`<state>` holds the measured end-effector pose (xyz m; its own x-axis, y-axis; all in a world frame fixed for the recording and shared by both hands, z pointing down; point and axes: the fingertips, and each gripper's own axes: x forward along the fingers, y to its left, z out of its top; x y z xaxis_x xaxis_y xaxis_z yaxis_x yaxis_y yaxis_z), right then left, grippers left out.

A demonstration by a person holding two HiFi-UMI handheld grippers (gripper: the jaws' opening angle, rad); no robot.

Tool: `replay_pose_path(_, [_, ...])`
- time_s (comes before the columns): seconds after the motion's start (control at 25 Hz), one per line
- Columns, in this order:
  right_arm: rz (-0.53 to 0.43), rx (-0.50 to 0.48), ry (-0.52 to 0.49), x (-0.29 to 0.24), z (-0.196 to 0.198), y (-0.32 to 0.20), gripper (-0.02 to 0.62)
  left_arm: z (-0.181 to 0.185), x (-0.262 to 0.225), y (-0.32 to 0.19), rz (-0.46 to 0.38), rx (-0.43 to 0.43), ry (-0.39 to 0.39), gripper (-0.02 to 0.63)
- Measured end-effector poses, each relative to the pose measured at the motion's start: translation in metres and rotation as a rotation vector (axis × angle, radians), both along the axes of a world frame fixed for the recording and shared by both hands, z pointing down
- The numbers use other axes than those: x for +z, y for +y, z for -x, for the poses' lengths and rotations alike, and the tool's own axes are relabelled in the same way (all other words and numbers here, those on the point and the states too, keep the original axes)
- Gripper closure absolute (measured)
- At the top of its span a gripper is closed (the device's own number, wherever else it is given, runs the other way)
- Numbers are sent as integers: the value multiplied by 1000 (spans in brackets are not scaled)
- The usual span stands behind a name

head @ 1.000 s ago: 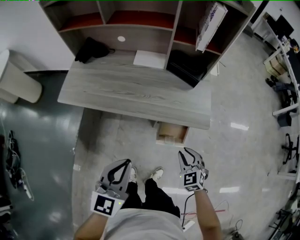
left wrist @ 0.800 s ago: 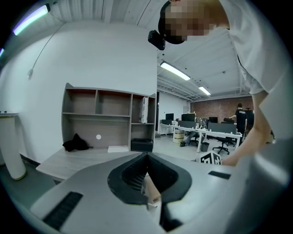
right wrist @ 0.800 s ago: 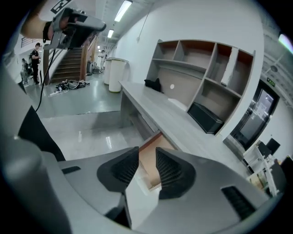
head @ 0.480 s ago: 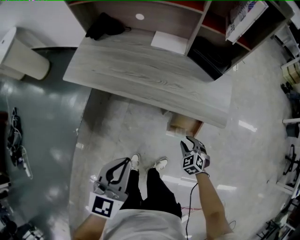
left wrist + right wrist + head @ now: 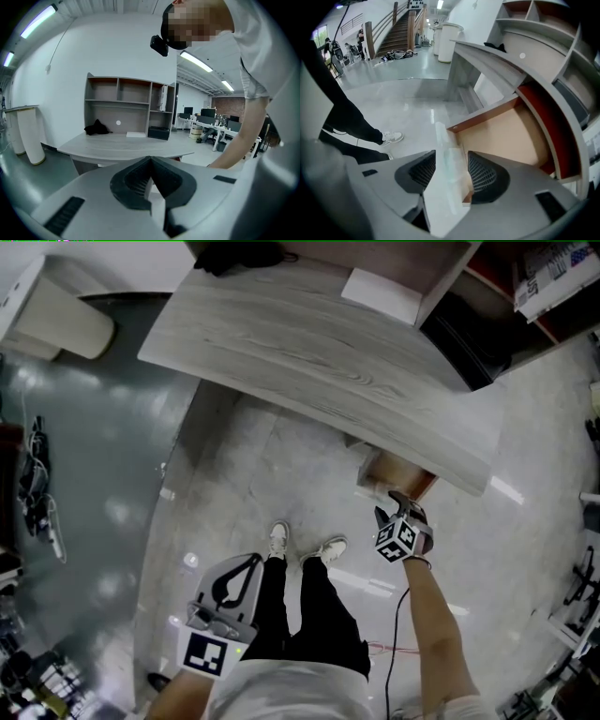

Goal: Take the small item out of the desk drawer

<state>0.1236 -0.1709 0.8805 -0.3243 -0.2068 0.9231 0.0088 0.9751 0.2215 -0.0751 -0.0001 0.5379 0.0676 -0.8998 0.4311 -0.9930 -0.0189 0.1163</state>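
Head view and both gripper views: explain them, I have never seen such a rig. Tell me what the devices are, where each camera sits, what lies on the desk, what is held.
A person stands at a desk, a hand-held two-jaw gripper in each hand. The head view looks down from the person's head; each gripper view looks along one gripper's jaws. On the desk lie a black bundle and a white sheet. The left gripper hangs low, jaws together, empty. The right gripper is at the open drawer, jaws opening, the drawer's pale front panel between them. The drawer floor in view looks bare.
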Motion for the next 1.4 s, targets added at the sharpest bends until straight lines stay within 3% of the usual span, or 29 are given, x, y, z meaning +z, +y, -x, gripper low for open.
replay_pose_path(0.44, [37, -37, 139, 43, -6, 4, 360, 9, 25, 18, 50, -14, 32, 589])
replay_pose_path(0.8, [28, -39, 151, 41, -6, 7, 466, 14, 31, 21, 60, 17, 44, 589])
replay_pose_path(1.4, [0, -28, 165, 27, -13, 11, 531, 18, 34, 22, 32, 46, 63, 589])
